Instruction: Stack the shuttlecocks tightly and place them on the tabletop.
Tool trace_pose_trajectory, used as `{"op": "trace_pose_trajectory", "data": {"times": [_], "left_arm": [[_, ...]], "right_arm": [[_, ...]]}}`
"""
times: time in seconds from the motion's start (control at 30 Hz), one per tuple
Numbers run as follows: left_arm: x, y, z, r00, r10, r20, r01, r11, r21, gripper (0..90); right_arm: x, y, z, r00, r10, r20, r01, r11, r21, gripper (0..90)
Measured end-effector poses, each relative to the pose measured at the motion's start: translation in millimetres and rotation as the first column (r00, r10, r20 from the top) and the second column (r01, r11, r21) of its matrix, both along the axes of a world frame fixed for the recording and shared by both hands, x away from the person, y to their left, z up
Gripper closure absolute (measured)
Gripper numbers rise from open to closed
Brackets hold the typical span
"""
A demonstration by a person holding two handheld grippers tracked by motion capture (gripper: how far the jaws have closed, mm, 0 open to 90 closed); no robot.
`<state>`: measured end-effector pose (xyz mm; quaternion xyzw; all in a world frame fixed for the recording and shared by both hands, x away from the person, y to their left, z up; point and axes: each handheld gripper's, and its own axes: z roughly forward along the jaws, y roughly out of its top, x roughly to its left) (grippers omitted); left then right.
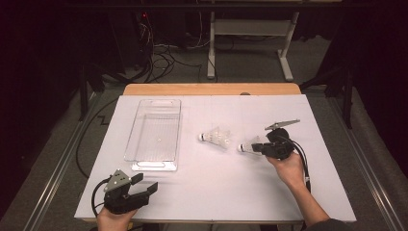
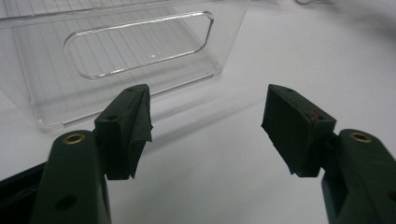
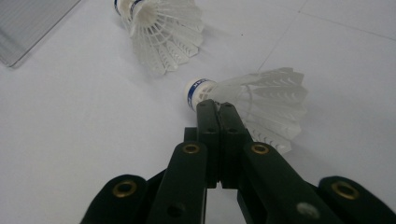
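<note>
- Right gripper (image 3: 218,105): jaws pressed together, their tips pinching the thin skirt of the near shuttlecock (image 3: 261,100) just behind its cork.
- Second shuttlecock (image 3: 161,28) lies on its side beyond those tips, apart.
- Left gripper (image 2: 205,126): jaws spread wide, nothing between them.
- Clear plastic tray (image 2: 140,46) stands just ahead of them on the white table (image 1: 216,187).
</note>
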<state>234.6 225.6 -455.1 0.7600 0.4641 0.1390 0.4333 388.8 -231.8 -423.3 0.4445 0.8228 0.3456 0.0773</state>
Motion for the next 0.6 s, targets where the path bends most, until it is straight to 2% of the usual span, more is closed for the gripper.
{"op": "trace_pose_trajectory", "data": {"times": [0.6], "left_arm": [[-0.4,2.5,0.2,1.0,0.007,0.002,-0.007,0.9999,-0.007,33.4]], "right_arm": [[5.9,11.6,11.9,0.9994,0.016,0.029,-0.018,0.999,0.048,90.0]]}}
